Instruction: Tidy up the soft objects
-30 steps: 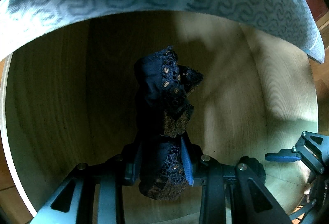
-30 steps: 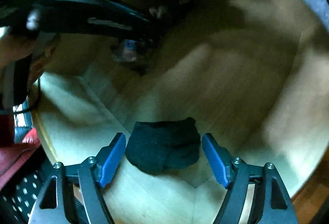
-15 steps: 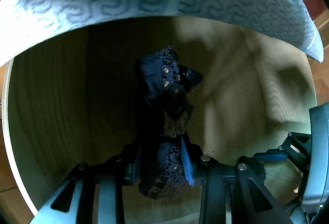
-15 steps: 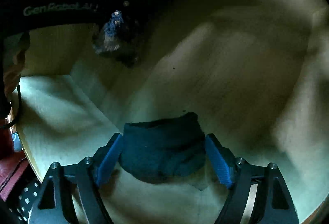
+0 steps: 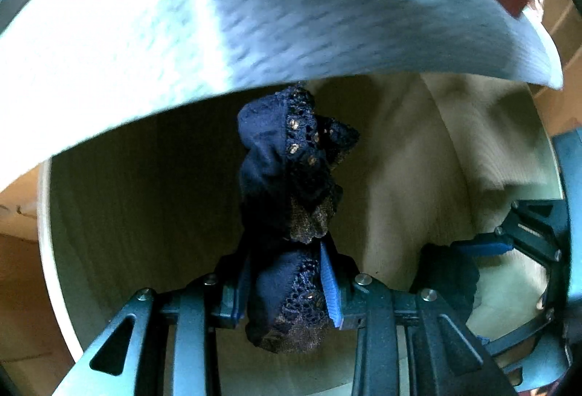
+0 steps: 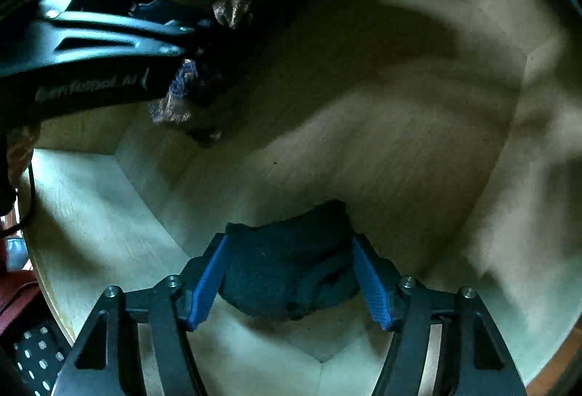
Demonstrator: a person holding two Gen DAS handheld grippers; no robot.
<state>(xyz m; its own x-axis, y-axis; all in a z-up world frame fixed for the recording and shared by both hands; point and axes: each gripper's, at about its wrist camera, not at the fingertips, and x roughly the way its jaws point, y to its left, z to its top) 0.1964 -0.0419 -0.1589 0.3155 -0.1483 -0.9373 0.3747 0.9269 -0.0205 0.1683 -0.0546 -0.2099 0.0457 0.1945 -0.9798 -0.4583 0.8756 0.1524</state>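
Navy lace, bunched into a wad, is what my left tongs (image 5: pixel 287 286) are clamped hard on: the lace garment (image 5: pixel 291 185) sticks out past the blue pads and hangs over the pale wooden box (image 5: pixel 109 214), near its far wall, not touching the floor as far as I can tell. My right tongs (image 6: pixel 289 281) have just been closing around the dark folded cloth (image 6: pixel 287 272), which sits low in the box close to a corner where two walls meet the floor; both pads now lie against its sides, so I read that as a grip, though a light one.

Risks as I judge them. That right-hand hold is on a soft, rounded bundle, and if I lift before the pads bite properly it could slip out or unfold and drop back in a heap. Loose lace trailing below my left pads could snag on the box rim or on the other tongs, since the two sit near each other inside one box. A patterned white fabric (image 5: pixel 182 32) overhangs the far rim; brushing it on the way up could drag it in. Much of the box is in shadow, so I may misjudge depth
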